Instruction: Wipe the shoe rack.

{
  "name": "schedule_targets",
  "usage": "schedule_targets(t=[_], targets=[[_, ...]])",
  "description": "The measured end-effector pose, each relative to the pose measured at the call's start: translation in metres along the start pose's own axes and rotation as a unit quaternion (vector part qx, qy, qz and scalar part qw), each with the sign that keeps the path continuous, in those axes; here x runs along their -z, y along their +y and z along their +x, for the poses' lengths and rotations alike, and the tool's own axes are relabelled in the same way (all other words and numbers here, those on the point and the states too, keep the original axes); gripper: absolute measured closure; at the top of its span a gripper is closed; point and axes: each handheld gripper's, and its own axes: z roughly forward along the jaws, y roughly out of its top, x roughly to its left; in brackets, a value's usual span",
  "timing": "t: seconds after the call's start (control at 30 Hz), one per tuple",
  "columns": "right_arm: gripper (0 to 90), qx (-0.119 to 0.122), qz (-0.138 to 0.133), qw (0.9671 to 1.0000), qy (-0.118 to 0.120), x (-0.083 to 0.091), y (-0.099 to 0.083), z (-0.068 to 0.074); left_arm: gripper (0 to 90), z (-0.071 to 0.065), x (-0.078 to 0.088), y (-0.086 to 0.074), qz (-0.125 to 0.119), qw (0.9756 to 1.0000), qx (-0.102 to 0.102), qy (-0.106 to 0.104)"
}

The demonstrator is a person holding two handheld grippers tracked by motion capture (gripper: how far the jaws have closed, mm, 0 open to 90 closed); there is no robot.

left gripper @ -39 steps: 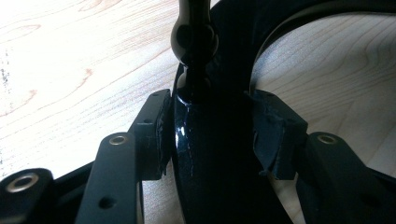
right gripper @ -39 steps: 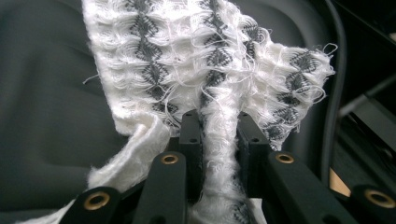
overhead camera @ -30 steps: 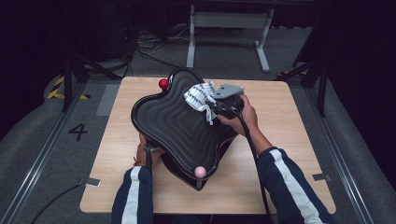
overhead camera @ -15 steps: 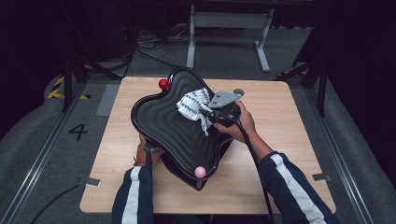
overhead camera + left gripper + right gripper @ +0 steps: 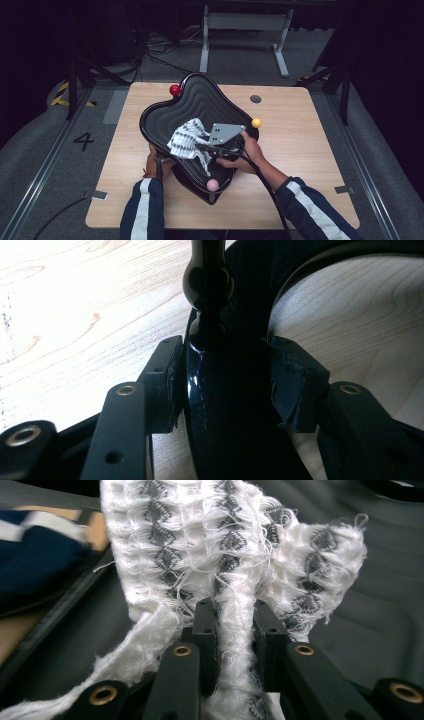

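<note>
A: State the condition of the right tongs [image 5: 235,630].

B: Closed on the white cloth [image 5: 230,555]. In the right gripper view a bunched fold of its white-and-grey knit is pinched between both jaws, and the rest fans out beyond the tips. In the high view the right tongs [image 5: 204,148] sit over the middle of the black tray [image 5: 200,100], with the cloth [image 5: 187,140] lying on its ribbed surface.

A: And the left tongs [image 5: 225,385]?

B: Clamped on the tray's rim [image 5: 225,405]. In the left gripper view both pads press against the glossy black edge, one on each side. In the high view the left hand [image 5: 151,161] sits at the tray's near left edge.

A: Position of the tray?

B: It rests tilted on the wooden counter [image 5: 310,150], with the far edge raised higher than the near one. Three knobs mark its rim: a red ball [image 5: 175,90] at the far left, a yellow ball [image 5: 256,122] at the right, and a pink ball [image 5: 212,185] at the near edge.

A: Where is the right hand [image 5: 247,152]?

B: At the tray's right side, just near of the yellow ball, with a cable trailing back along the sleeve [image 5: 310,210].
</note>
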Motion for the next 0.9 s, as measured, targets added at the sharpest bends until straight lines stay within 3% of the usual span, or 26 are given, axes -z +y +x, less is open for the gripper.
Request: schedule_targets(t=[0.1, 0.3, 0.37, 0.43, 0.6, 0.8, 0.9], targets=[[76.2, 0.019, 0.003, 0.9998, -0.003, 0.000, 0.002, 0.008, 50.6, 0.000, 0.000, 0.000, 0.000, 1.0000, 0.000, 0.000], [76.6, 0.010, -0.001, 0.9999, 0.007, 0.001, -0.003, -0.002, 50.7, 0.000, 0.000, 0.000, 0.000, 1.0000, 0.001, 0.001], [76.5, 0.010, 0.003, 0.9999, -0.008, 0.002, -0.005, -0.007, 50.7, 0.000, 0.000, 0.000, 0.000, 1.0000, 0.000, 0.001], [76.6, -0.005, 0.003, 0.9999, -0.010, 0.003, -0.009, -0.015, 50.7, 0.000, 0.000, 0.000, -0.001, 1.0000, 0.001, 0.001], [76.6, -0.024, 0.014, 0.9985, -0.048, 0.007, -0.020, -0.034, 50.7, 0.000, 0.000, 0.000, 0.000, 1.0000, 0.001, 0.001], [76.7, -0.049, 0.039, 0.9937, -0.093, 0.012, -0.033, -0.059, 50.7, 0.000, 0.000, 0.000, -0.001, 1.0000, 0.001, 0.001], [76.7, -0.066, 0.044, 0.9918, -0.100, 0.013, -0.039, -0.069, 50.6, 0.000, 0.000, 0.000, 0.000, 1.0000, 0.001, 0.000]])
